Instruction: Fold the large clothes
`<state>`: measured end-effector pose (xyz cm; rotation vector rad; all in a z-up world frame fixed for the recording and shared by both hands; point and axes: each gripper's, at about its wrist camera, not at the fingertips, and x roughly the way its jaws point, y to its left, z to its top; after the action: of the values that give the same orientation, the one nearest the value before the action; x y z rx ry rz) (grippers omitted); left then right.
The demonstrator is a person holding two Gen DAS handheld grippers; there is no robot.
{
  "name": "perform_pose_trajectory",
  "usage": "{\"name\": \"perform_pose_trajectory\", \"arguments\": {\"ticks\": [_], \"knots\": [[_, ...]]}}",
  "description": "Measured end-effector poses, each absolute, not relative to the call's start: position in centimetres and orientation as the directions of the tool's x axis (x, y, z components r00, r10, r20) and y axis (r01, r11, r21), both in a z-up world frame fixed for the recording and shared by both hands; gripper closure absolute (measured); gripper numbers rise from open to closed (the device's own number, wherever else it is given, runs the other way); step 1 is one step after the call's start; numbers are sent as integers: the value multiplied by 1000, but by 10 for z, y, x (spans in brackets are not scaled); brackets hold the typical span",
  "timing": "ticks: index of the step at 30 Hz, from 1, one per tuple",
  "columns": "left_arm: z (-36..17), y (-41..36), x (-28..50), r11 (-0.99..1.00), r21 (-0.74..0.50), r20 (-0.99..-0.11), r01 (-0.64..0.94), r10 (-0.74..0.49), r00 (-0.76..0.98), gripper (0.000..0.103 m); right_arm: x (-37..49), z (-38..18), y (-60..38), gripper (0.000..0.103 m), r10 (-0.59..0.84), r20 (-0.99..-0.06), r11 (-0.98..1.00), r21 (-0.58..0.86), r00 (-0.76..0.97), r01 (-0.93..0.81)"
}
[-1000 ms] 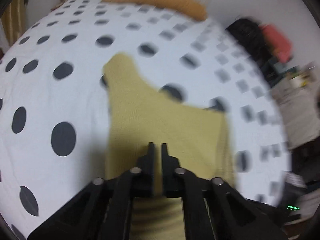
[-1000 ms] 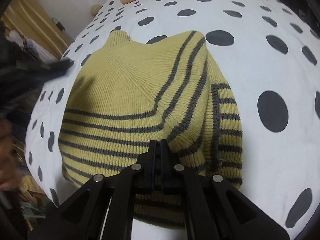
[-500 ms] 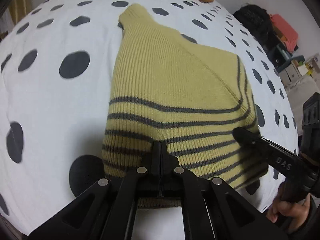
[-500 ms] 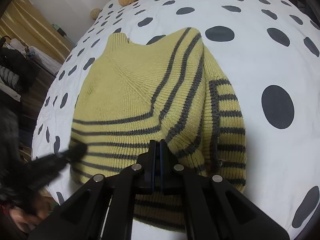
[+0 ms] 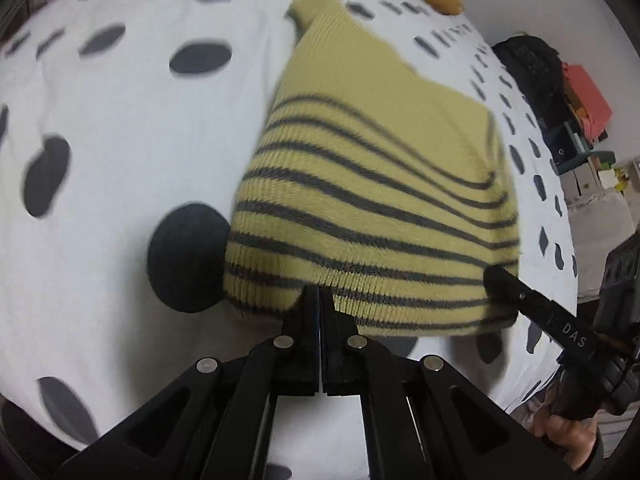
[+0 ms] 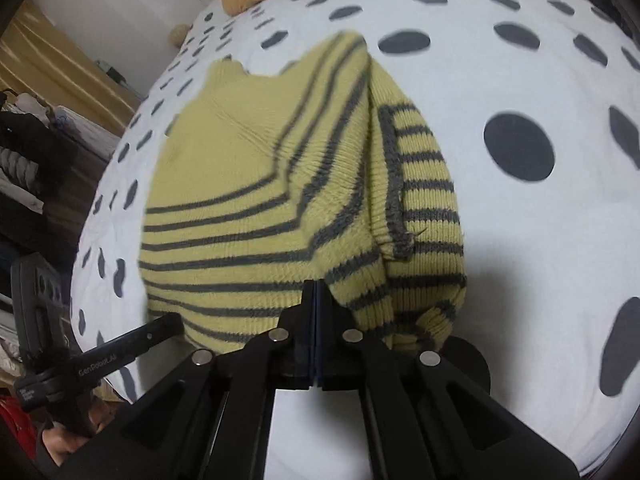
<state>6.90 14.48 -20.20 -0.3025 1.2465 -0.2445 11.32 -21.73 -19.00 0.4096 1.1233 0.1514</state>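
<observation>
**At both claws, a hem that could slip**

Ahead of the left claw (image 5: pixel 320 292), clamped on the striped sweater (image 5: pixel 372 184), the knit lies on the bed (image 5: pixel 120 120). Right claw (image 6: pixel 316 286) pinches the same near hem; uneven pulling could skew the fold or spill the tucked sleeve (image 6: pixel 424 208).

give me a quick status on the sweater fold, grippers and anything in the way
Left gripper shut on the sweater hem. Right gripper shut on the hem too. Sweater partly folded on the spotted bedspread, sleeve tucked over. Nothing in the way.

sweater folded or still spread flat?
Folded. The sweater has a sleeve doubled over its body; both shut grippers, left and right, pinch its near edge.
</observation>
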Motion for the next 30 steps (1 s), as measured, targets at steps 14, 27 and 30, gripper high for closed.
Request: {"name": "perform_pose_trajectory", "arguments": {"ticks": [14, 27, 30], "knots": [[-165, 138, 112, 964, -267, -896, -16, -242, 373, 102, 151, -164, -228, 98, 217, -858, 942, 310, 467, 132], [-88, 130, 2, 999, -26, -878, 46, -45, 477, 48, 61, -99, -167, 50, 44, -869, 981, 132, 492, 145], [-79, 125, -12, 999, -11, -868, 47, -33, 495, 35, 48, -93, -158, 44, 38, -867, 982, 124, 497, 140]]}}
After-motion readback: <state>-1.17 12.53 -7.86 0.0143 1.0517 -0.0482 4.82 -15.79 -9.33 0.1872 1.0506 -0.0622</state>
